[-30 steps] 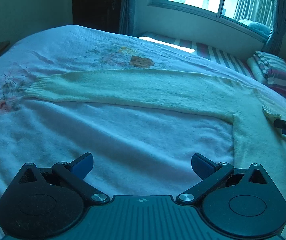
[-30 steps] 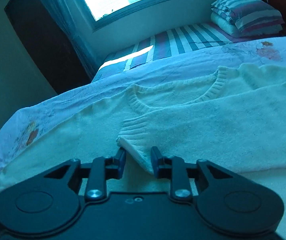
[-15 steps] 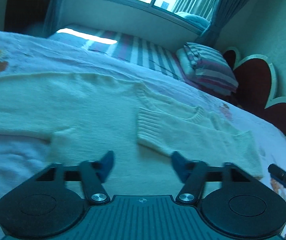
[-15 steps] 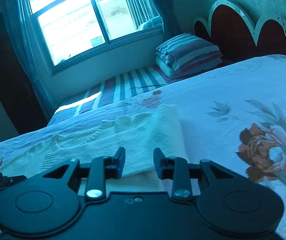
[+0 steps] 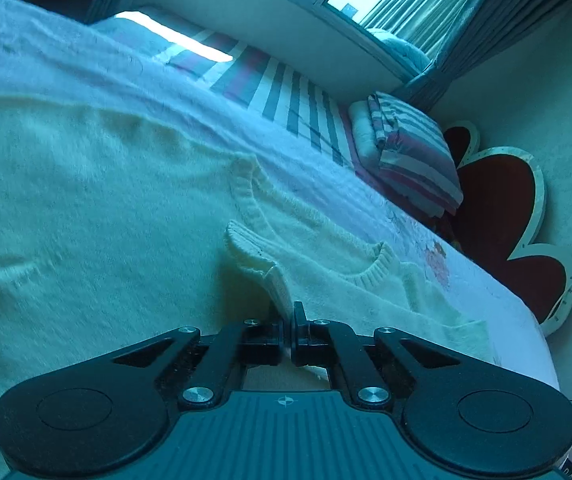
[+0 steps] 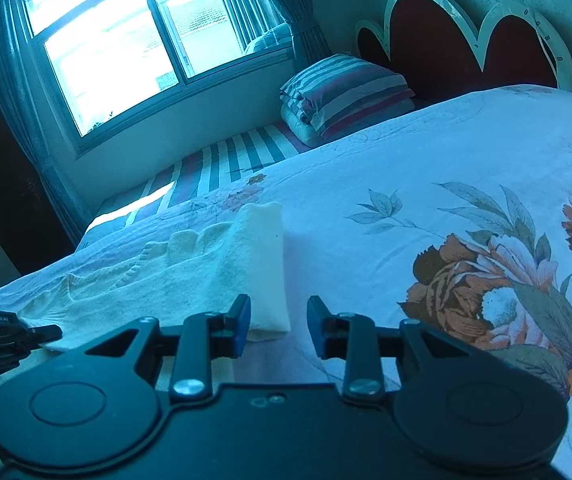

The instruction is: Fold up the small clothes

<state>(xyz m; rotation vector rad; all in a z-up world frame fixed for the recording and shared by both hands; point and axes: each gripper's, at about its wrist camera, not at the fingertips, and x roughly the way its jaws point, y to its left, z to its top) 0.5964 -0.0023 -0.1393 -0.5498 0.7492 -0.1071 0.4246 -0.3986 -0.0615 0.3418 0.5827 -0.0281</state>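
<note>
A cream knit sweater [image 5: 106,208] lies flat on the bed, its ribbed neckline [image 5: 369,272] toward the headboard. One sleeve is folded across the chest. My left gripper [image 5: 290,312] is shut on the ribbed cuff [image 5: 262,266] of that folded sleeve, lifting it slightly. In the right wrist view the folded sleeve and shoulder edge of the sweater [image 6: 258,276] lie just ahead. My right gripper [image 6: 278,326] is open and empty, its left finger beside the fold. The left gripper [image 6: 46,332] shows at that view's left edge.
The sweater lies on a floral bedspread [image 6: 465,208]. A folded striped quilt [image 6: 345,92] sits by the red scalloped headboard [image 6: 465,48]. A striped mattress strip [image 5: 286,96] runs under the window [image 6: 126,48]. The bed edge drops off at the right [image 5: 537,360].
My left gripper moved forward onto the folded sleeve's cuff and shut on it. My right gripper opened wider and stayed near the sweater's shoulder fold.
</note>
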